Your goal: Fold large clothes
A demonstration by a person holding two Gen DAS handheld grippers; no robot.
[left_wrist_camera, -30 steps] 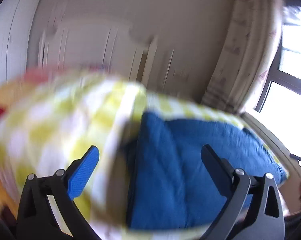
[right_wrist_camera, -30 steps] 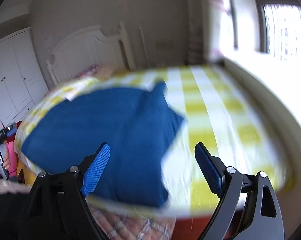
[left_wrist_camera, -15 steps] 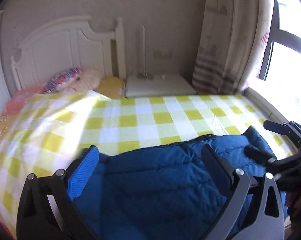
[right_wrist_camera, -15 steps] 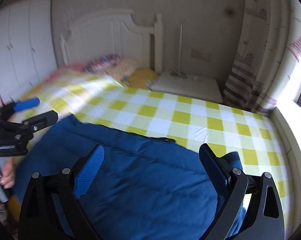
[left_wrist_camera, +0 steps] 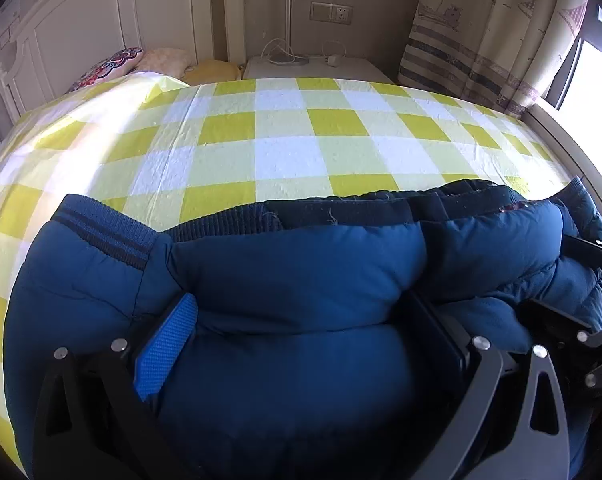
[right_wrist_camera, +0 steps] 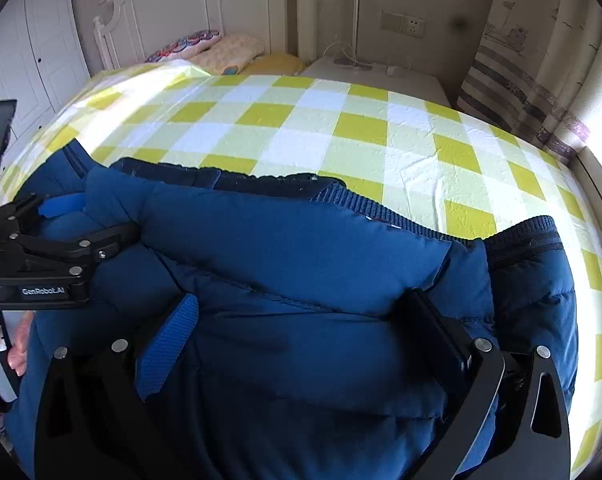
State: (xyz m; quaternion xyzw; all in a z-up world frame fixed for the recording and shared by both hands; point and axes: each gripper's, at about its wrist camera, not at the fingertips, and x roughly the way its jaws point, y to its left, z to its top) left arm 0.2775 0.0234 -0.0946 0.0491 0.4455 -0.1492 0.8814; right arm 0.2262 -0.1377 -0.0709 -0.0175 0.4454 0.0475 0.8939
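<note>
A puffy blue jacket (left_wrist_camera: 301,264) lies bunched along the near edge of a bed with a yellow-and-white checked cover (left_wrist_camera: 285,152). Its dark ribbed hem faces the far side. My left gripper (left_wrist_camera: 301,300) is pushed down into the padding with its jaws wide, and a fold bulges between the fingers. In the right wrist view the jacket (right_wrist_camera: 301,240) also swells between the jaws of my right gripper (right_wrist_camera: 301,298), which are opening and stand wide apart. Each gripper shows in the other's view: the left gripper (right_wrist_camera: 101,216) at the jacket's left end, the right gripper (left_wrist_camera: 561,276) at its right end.
A white headboard (left_wrist_camera: 81,36) and pillows (left_wrist_camera: 113,68) stand at the bed's far left. A white nightstand (left_wrist_camera: 313,66) with cables sits behind the bed and a patterned curtain (left_wrist_camera: 481,28) hangs at the right. A person's hand (right_wrist_camera: 17,344) holds the left gripper's handle.
Both grippers swung round over the bed and came down onto the blue jacket. The blurred views have settled, and the padding now fills the gap between each pair of fingers.
</note>
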